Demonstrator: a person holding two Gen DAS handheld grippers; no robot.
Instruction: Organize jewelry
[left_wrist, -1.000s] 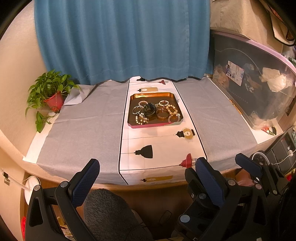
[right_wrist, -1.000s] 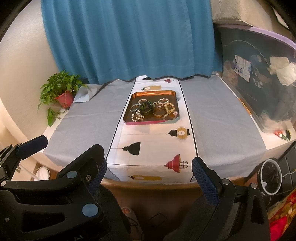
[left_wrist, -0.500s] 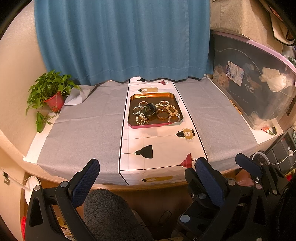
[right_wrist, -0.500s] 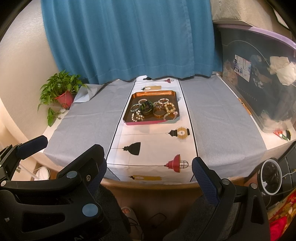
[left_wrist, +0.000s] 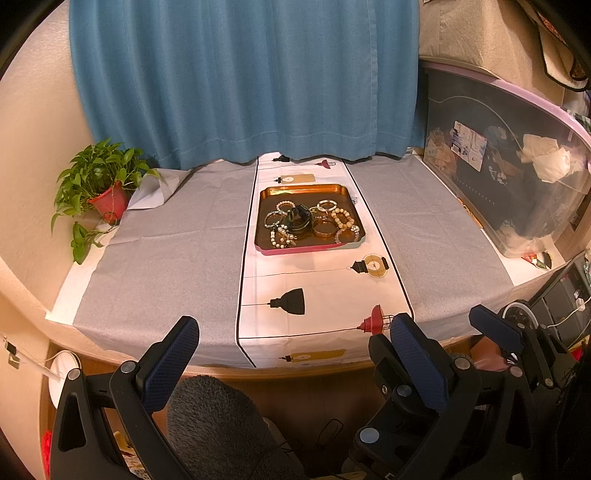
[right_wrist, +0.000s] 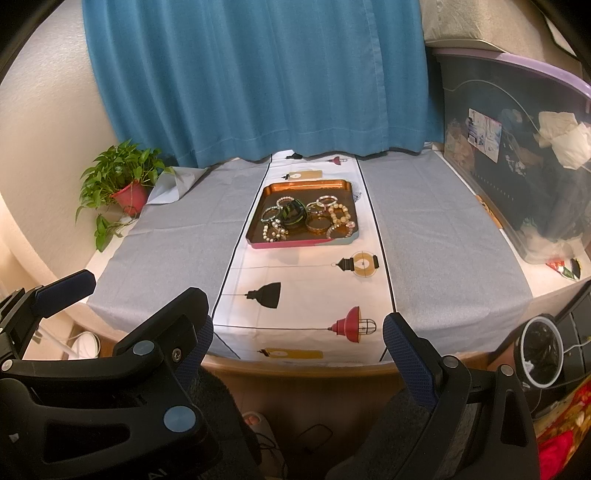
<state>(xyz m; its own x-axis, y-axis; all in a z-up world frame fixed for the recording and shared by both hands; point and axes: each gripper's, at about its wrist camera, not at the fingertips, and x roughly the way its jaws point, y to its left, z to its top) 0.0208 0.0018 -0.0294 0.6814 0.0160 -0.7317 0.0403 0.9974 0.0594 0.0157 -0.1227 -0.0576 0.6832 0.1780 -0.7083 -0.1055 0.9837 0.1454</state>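
A copper tray (left_wrist: 303, 190) (right_wrist: 304, 184) with a pink front rim sits far back on the white lamp-print runner. Several bracelets lie in it: pearl strands (left_wrist: 280, 236), a dark green bangle (left_wrist: 300, 220), a gold bangle (left_wrist: 324, 228) and a cream bead bracelet (left_wrist: 343, 218). My left gripper (left_wrist: 291, 350) hangs open below the table's front edge, nothing between its blue pads. My right gripper (right_wrist: 295, 343) is open too, held at the same near edge. Both are well short of the tray.
A potted green plant (left_wrist: 99, 181) stands at the back left. A large clear storage bin (left_wrist: 517, 177) fills the right side. Blue curtain (left_wrist: 240, 74) hangs behind. Grey cloth (left_wrist: 166, 258) covers the table on both sides of the runner (left_wrist: 321, 295).
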